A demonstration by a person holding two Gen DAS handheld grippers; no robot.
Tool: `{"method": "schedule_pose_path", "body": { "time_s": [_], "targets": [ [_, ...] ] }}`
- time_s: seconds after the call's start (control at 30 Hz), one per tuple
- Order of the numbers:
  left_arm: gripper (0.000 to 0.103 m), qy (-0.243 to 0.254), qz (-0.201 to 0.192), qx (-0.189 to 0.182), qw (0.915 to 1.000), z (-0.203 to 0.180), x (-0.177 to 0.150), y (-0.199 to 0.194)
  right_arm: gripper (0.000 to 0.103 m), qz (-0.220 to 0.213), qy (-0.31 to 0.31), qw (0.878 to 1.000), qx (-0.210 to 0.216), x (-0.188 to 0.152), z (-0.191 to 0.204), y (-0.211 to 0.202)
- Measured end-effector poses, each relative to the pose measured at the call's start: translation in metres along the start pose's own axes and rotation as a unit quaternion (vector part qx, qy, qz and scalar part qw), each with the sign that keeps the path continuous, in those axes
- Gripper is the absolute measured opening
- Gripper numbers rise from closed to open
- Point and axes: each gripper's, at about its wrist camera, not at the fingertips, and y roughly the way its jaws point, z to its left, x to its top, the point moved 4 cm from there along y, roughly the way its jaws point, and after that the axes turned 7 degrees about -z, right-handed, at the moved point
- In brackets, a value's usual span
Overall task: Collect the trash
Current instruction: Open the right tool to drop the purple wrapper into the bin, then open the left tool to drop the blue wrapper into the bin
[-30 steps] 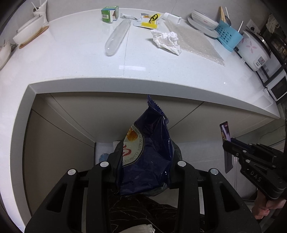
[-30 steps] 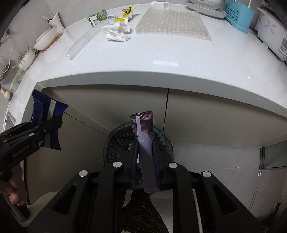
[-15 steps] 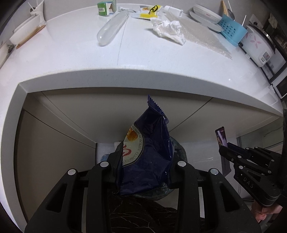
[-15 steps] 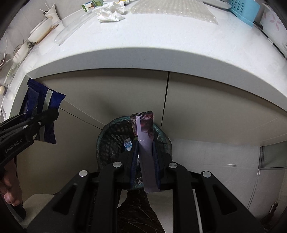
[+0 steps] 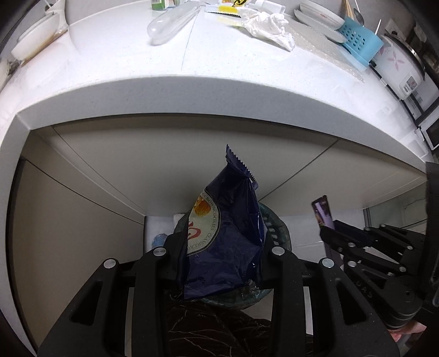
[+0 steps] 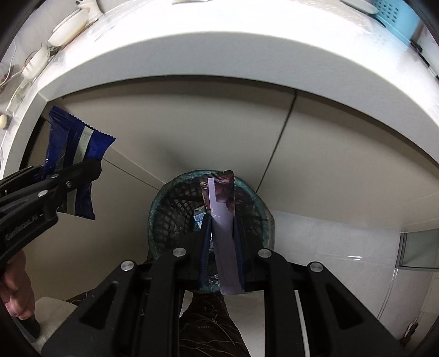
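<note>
**Both wrappers lowered toward the bin**

Both grippers have dropped below the counter edge since the earlier frames, and the worktop now fills only the top of each view. That puts the two pieces of trash close over the bin, so letting go looks like the next step; nothing has been dropped yet.

The left gripper [image 5: 222,247] is clenched on a dark blue cookie bag [image 5: 227,236], which stands upright between its fingers with its serrated top edge pointing up. The right gripper [image 6: 222,236] is clamped on a thin purple wrapper [image 6: 221,208], held edge-up and flat between nearly closed fingers. Seen from the right wrist, the wrapper sits directly in front of the bin's mouth, while the cookie bag hangs off to the left, near the bin but possibly not yet over it; the fisheye bend makes that hard to judge.

The bin [image 6: 156,217] is a round mesh basket with a greenish liner, standing on a pale floor against beige cabinet doors. A few scraps already lie inside.

Above, the white counter [image 5: 137,68] holds more litter: a crumpled tissue [image 5: 269,26], a clear plastic tube [image 5: 170,23], a sheet of bubble wrap [image 5: 323,46] and small packets by the wall. A blue rack [image 5: 359,41] with plates and a rice cooker [image 5: 403,71] stand at the right end.
</note>
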Motion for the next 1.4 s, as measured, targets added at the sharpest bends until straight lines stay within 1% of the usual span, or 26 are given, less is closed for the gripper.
{"method": "schedule_pose_path", "body": {
  "time_s": [0.2, 0.43, 0.47, 0.63, 0.67, 0.8, 0.83, 0.93, 1.0, 1.07, 1.1, 1.17, 1.23, 1.4],
  "targets": [
    [0.034, -0.004, 0.004, 0.006, 1.0, 0.005, -0.006, -0.001, 0.016, 0.01, -0.014, 1.0, 0.004, -0.003, 0.018, 0.017],
    [0.034, -0.015, 0.008, 0.014, 0.9998, 0.012, -0.009, 0.001, 0.021, 0.008, -0.024, 1.0, 0.001, 0.001, 0.029, 0.025],
    [0.034, -0.016, 0.008, 0.015, 0.9997, 0.012, -0.008, 0.001, 0.025, 0.007, -0.022, 1.0, 0.003, 0.002, 0.028, 0.024],
    [0.034, -0.015, 0.013, 0.014, 0.9997, 0.004, -0.008, 0.007, 0.04, -0.001, -0.017, 1.0, 0.003, 0.002, 0.023, 0.022],
    [0.034, -0.014, 0.014, 0.014, 0.9997, 0.003, -0.009, 0.009, 0.044, -0.004, -0.016, 1.0, 0.003, 0.002, 0.022, 0.015],
    [0.034, -0.006, 0.02, 0.011, 0.9997, -0.005, -0.01, 0.016, 0.058, -0.016, -0.007, 1.0, 0.0, 0.0, 0.015, 0.007],
    [0.034, -0.004, 0.02, 0.011, 0.9997, -0.005, -0.011, 0.018, 0.061, -0.025, -0.006, 1.0, -0.005, 0.0, 0.012, 0.005],
    [0.034, 0.006, 0.022, 0.009, 0.9997, -0.01, -0.012, 0.025, 0.069, -0.033, 0.014, 0.999, -0.006, -0.001, -0.001, -0.003],
    [0.034, 0.012, 0.023, 0.005, 0.9996, -0.014, -0.014, 0.029, 0.073, -0.039, 0.025, 0.999, -0.01, -0.001, -0.01, -0.008],
    [0.034, 0.018, 0.024, 0.001, 0.9995, -0.015, -0.015, 0.031, 0.081, -0.045, 0.034, 0.998, -0.015, -0.002, -0.018, -0.012],
    [0.034, 0.021, 0.025, -0.001, 0.9995, -0.017, -0.016, 0.033, 0.083, -0.05, 0.04, 0.998, -0.018, -0.002, -0.023, -0.014],
    [0.034, 0.029, 0.027, -0.005, 0.9992, -0.02, -0.017, 0.037, 0.092, -0.053, 0.05, 0.997, -0.022, -0.003, -0.032, -0.017],
    [0.034, 0.036, 0.03, -0.008, 0.9988, -0.025, -0.019, 0.042, 0.095, -0.054, 0.059, 0.996, -0.028, -0.004, -0.04, -0.019],
    [0.034, 0.05, 0.041, -0.017, 0.9978, -0.034, -0.022, 0.054, 0.095, -0.053, 0.074, 0.995, -0.039, -0.01, -0.059, -0.025]
  ]
}}
